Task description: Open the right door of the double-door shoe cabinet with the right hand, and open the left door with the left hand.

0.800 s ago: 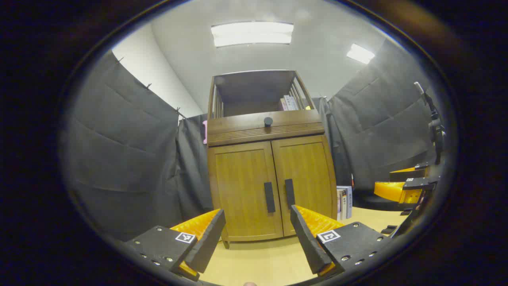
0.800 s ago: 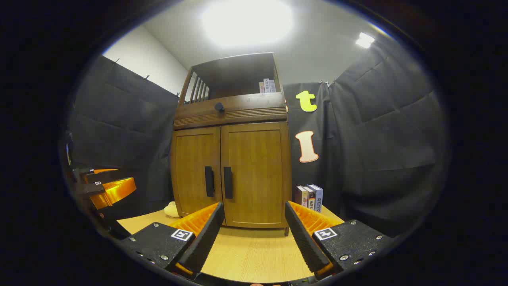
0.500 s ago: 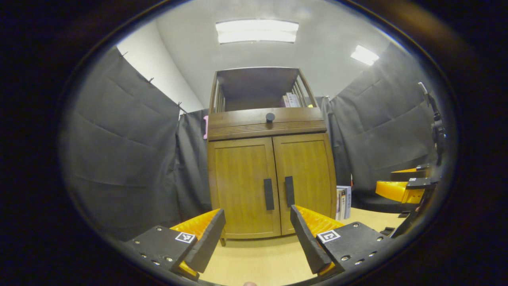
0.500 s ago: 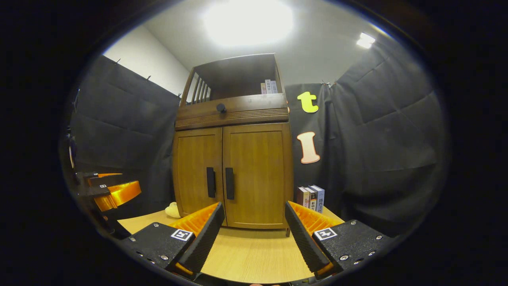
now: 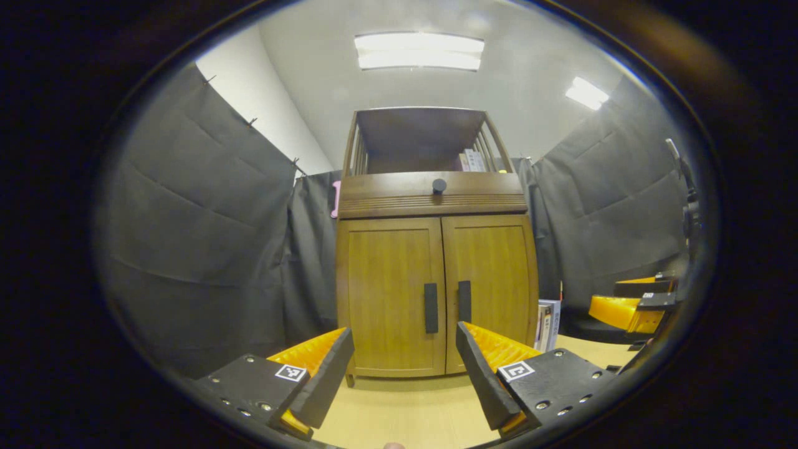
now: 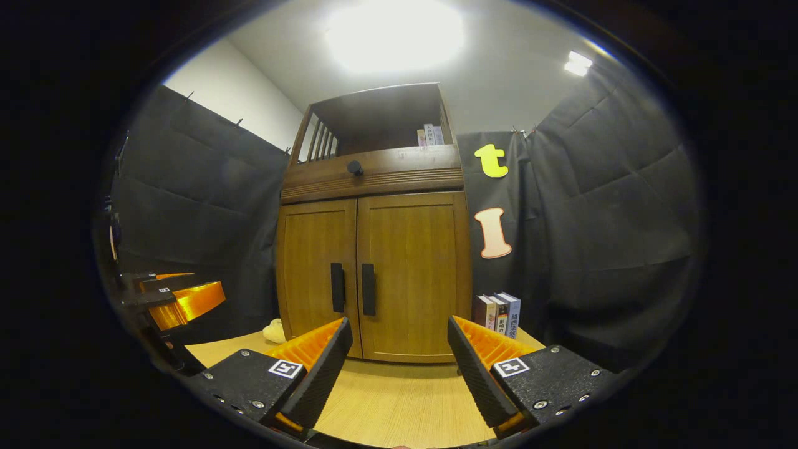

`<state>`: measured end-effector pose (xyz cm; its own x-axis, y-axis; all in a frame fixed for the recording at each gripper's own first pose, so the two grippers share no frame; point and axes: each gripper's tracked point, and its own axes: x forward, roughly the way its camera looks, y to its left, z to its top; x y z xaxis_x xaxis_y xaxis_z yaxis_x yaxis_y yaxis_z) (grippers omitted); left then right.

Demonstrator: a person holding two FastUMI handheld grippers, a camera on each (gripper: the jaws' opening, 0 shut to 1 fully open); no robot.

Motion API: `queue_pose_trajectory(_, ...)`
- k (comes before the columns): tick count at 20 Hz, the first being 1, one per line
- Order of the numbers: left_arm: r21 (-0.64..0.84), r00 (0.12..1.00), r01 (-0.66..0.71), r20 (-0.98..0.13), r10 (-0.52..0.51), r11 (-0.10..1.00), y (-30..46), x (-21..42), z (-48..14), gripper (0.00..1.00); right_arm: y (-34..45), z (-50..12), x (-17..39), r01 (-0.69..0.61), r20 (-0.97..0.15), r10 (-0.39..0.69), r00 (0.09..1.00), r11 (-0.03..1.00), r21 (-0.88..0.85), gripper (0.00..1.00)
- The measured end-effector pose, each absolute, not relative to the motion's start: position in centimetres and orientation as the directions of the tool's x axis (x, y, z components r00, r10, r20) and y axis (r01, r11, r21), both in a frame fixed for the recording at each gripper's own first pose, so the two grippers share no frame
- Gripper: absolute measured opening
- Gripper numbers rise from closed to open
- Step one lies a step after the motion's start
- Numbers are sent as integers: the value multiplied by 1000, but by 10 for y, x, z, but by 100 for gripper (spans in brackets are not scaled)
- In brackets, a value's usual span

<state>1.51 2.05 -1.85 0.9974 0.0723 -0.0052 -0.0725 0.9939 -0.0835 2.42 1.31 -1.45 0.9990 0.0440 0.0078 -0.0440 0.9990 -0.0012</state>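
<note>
Fingers point(image 6: 324, 368) apart before cabinet point(image 6: 405, 274)

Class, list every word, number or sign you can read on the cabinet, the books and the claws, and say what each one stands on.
None can be read for certain.
Books on the table: print on the spines, too small to read.
Books on the top shelf: spines too blurred to read.
Square markers on the right claw and left claw: black-and-white patterns, no words.
Cabinet: no writing visible.
</note>
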Motion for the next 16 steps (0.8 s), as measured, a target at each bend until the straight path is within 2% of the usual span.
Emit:
queue_pose_trajectory(1, -96, 997, -75, -9, 75, 993, 23, 19, -23, 99, 13, -21, 29, -45, -4, 45, 999, 999, -2, 95)
queue_pose_trajectory(3, -123, 997, -78, -5, 78, 989, 30, 26, -28, 99, 7, -35, 42, -33, -27, 33, 999, 999, -2, 96)
queue_pose_trajectory(4, -137, 997, -78, -1, 79, 987, 33, 30, -32, 95, 7, -41, 50, -28, -39, 28, 999, 1000, 1, 96)
queue_pose_trajectory(5, -149, 997, -72, -1, 73, 986, 34, 35, -35, 100, 8, -46, 58, -31, -48, 31, 998, 999, 9, 95)
queue_pose_trajectory(8, -166, 998, -60, -26, 56, 984, 38, 59, -52, 99, 12, -63, 86, -43, -76, 46, 996, 998, 38, 95)
queue_pose_trajectory(9, -170, 998, -65, -33, 61, 983, 40, 69, -56, 95, 15, -67, 93, -49, -87, 51, 995, 998, 29, 95)
queue_pose_trajectory(10, -176, 997, -70, -40, 64, 982, 43, 77, -61, 99, 18, -68, 98, -54, -93, 55, 994, 998, 17, 95)
queue_pose_trajectory(11, -184, 997, -70, -47, 63, 980, 45, 84, -65, 99, 23, -67, 104, -60, -97, 60, 993, 998, 4, 95)
queue_pose_trajectory(12, -192, 997, -69, -57, 59, 979, 49, 88, -70, 95, 29, -66, 107, -71, -100, 70, 993, 997, -6, 95)
queue_pose_trajectory(13, -194, 996, -67, -70, 54, 979, 51, 94, -74, 99, 35, -63, 113, -85, -102, 84, 991, 996, -11, 95)
queue_pose_trajectory(16, -174, 993, -82, -98, 66, 981, 53, 117, -81, 99, 46, -54, 140, -114, -105, 113, 988, 993, -6, 95)
